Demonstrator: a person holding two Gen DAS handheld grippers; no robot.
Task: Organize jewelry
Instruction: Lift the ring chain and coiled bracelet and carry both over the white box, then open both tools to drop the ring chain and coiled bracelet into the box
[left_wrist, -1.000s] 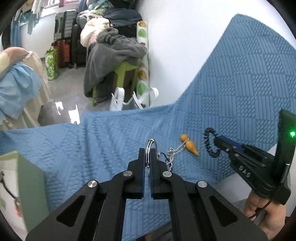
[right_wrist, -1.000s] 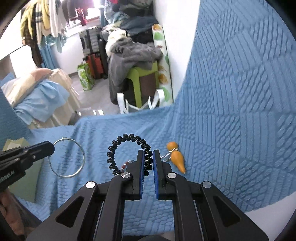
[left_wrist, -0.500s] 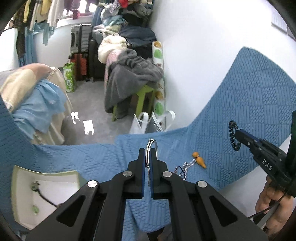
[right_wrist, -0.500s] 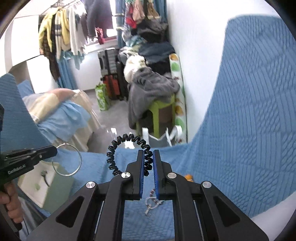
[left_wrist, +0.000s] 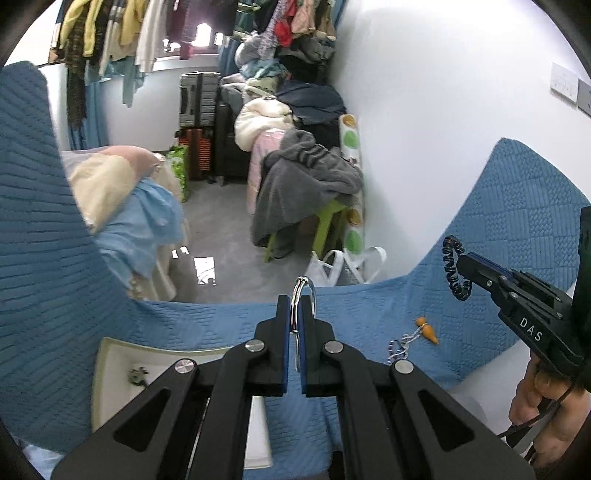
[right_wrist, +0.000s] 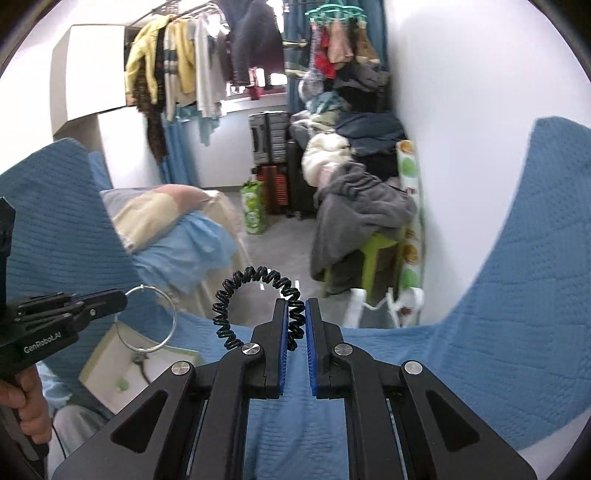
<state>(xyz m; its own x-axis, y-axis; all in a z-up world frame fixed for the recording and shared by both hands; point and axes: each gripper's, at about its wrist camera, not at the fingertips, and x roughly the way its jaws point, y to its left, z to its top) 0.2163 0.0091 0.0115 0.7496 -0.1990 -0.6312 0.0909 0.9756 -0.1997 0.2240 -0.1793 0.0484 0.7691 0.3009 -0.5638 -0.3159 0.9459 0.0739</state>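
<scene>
My left gripper (left_wrist: 294, 301) is shut on a thin silver ring bangle (left_wrist: 307, 291), held edge-on well above the blue quilted cloth (left_wrist: 517, 236). In the right wrist view that silver ring (right_wrist: 168, 312) hangs from the left gripper (right_wrist: 120, 299). My right gripper (right_wrist: 294, 304) is shut on a black coiled bracelet (right_wrist: 236, 284), which loops up and to the left of its pads; the black coil (left_wrist: 451, 266) also shows at the right gripper (left_wrist: 463, 262) in the left wrist view. An orange pendant on a chain (left_wrist: 428, 330) lies on the cloth. A pale green box (left_wrist: 110, 365) with small pieces inside sits lower left.
The cloth-covered table ends at a far edge; beyond lie a grey floor, a green stool (left_wrist: 328, 225) piled with a grey garment, white bags (left_wrist: 347, 266), suitcases (left_wrist: 197, 99) and hanging clothes. A hand (left_wrist: 535, 402) holds the right gripper's handle.
Both grippers have risen from the cloth with their pieces still gripped. The pendant and chain now lie farther below, the green box has come into fuller view, and more of the room shows.
</scene>
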